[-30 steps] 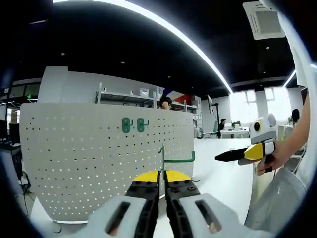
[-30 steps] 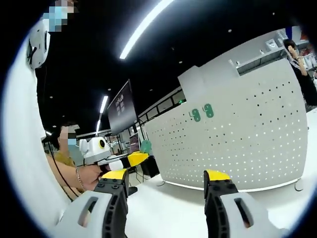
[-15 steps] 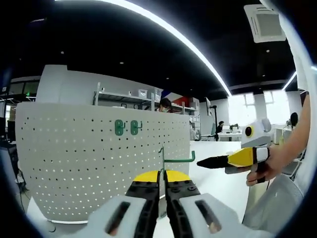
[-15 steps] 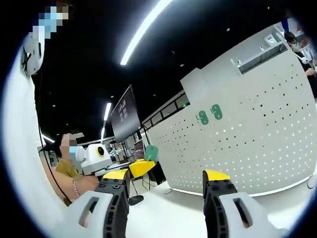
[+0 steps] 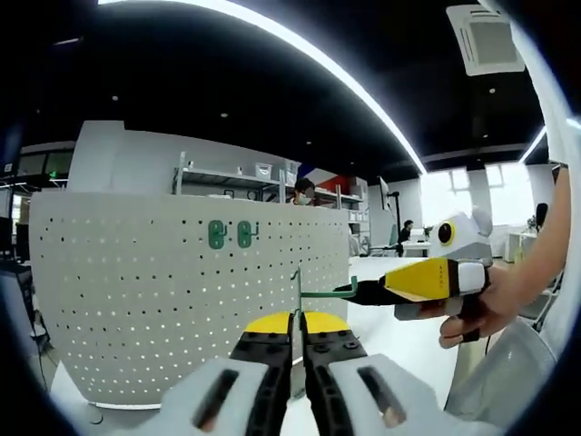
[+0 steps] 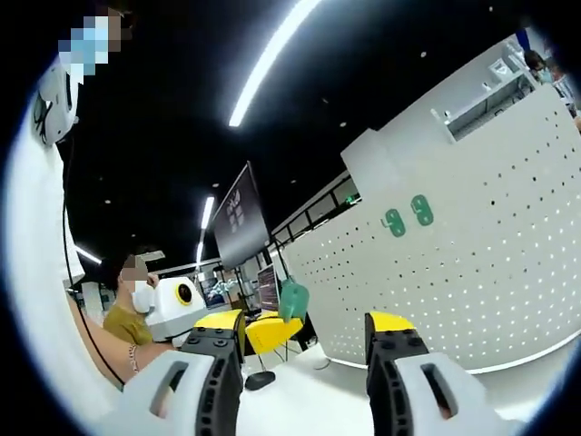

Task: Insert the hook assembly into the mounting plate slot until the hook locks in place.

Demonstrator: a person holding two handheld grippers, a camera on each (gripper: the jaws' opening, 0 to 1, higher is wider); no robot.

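Observation:
My left gripper (image 5: 297,320) is shut on a green wire hook (image 5: 318,292). The hook's stem stands up from the jaws and its arm reaches right. Behind it stands the white perforated mounting plate (image 5: 154,300), with two green hook clips (image 5: 230,234) near its top. In the left gripper view my right gripper (image 5: 363,292) comes in from the right, held by a hand (image 5: 472,313). Its black tip is level with the hook's upturned end; contact cannot be told. In the right gripper view my right gripper (image 6: 304,345) is open and empty. The plate (image 6: 481,272) and clips (image 6: 407,216) lie to its right.
The plate stands on a white table (image 5: 408,336). A person (image 6: 136,318) sits at the left of the right gripper view, with a yellow chair (image 6: 270,331) and a green one (image 6: 290,300) beyond. Shelves (image 5: 227,177) rise behind the plate.
In the left gripper view the right gripper has travelled left until its tip is at the hook's end. The left gripper still holds the hook. The right gripper view has swung slightly.

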